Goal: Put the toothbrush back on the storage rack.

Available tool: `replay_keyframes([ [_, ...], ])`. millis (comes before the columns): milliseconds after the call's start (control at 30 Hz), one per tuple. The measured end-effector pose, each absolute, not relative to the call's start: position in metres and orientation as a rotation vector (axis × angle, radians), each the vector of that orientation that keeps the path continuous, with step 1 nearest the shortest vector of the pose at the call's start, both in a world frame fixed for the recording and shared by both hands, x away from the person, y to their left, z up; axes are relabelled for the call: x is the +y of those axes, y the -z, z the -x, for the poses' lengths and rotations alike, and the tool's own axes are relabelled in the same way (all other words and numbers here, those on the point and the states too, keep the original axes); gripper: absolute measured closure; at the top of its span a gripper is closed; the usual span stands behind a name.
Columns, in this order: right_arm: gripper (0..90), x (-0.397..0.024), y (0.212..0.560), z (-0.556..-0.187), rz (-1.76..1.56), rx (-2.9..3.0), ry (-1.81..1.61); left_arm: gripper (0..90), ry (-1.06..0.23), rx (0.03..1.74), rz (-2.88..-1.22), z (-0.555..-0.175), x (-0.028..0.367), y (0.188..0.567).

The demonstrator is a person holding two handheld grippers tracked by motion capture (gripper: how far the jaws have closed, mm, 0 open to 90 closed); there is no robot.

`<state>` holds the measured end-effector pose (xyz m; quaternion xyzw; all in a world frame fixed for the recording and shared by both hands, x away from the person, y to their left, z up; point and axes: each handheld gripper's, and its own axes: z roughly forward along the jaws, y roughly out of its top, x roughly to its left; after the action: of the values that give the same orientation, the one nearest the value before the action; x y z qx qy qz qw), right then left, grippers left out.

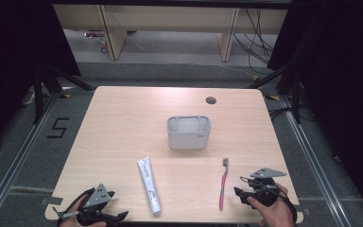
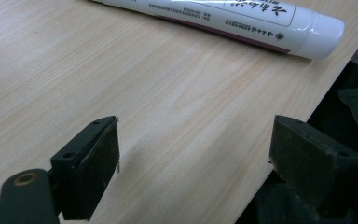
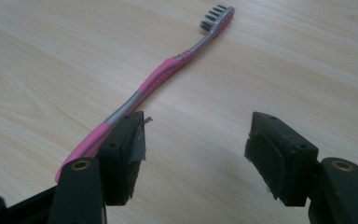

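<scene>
the right gripper (image 3: pixel 196 140) has its jaws apart, nothing between them, with the pink toothbrush (image 3: pixel 158 79) lying flat just outside one jaw. this looks like the approach to a pickup (shift sideways to straddle the handle). left gripper (image 2: pixel 193 154) idles wide beside the toothpaste tube (image 2: pixel 242 21); grey holder (image 1: pixel 189 133) stands mid-table.

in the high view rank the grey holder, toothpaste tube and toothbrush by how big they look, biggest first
1. Grey holder: by far the bulkiest, a wide box shape, though it lies farther from the camera.
2. Toothpaste tube: about as long as the toothbrush, but clearly thicker.
3. Toothbrush: similar length, very thin, so it covers the least area.
</scene>
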<state>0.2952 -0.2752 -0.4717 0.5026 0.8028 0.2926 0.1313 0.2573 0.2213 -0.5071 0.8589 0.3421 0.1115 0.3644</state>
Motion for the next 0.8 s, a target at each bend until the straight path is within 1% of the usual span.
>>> replay_keyframes([
  [33, 38.4, -0.272, 0.471, -0.297, -1.424, 2.346, -0.851, 15.5, -0.301, 0.864, -2.237, -0.258, 0.223, 0.506],
  [333, 42.2, -0.252, 0.468, -0.303, -1.399, 2.408, -0.858, 15.5, -0.295, 0.866, -2.233, -0.258, 0.222, 0.507],
  [433, 46.5, -0.242, 0.464, -0.306, -1.379, 2.450, -0.811, 15.5, -0.285, 0.866, -2.220, -0.257, 0.221, 0.507],
  [467, 46.5, -0.242, 0.464, -0.306, -1.379, 2.450, -0.811, 15.5, -0.285, 0.866, -2.220, -0.257, 0.221, 0.507],
  [500, 48.8, -0.238, 0.462, -0.308, -1.369, 2.468, -0.795, 15.5, -0.279, 0.864, -2.222, -0.257, 0.221, 0.506],
  [800, 49.9, -0.226, 0.460, -0.318, -1.329, 2.535, -0.707, 15.5, -0.294, 0.857, -2.240, -0.257, 0.221, 0.506],
])
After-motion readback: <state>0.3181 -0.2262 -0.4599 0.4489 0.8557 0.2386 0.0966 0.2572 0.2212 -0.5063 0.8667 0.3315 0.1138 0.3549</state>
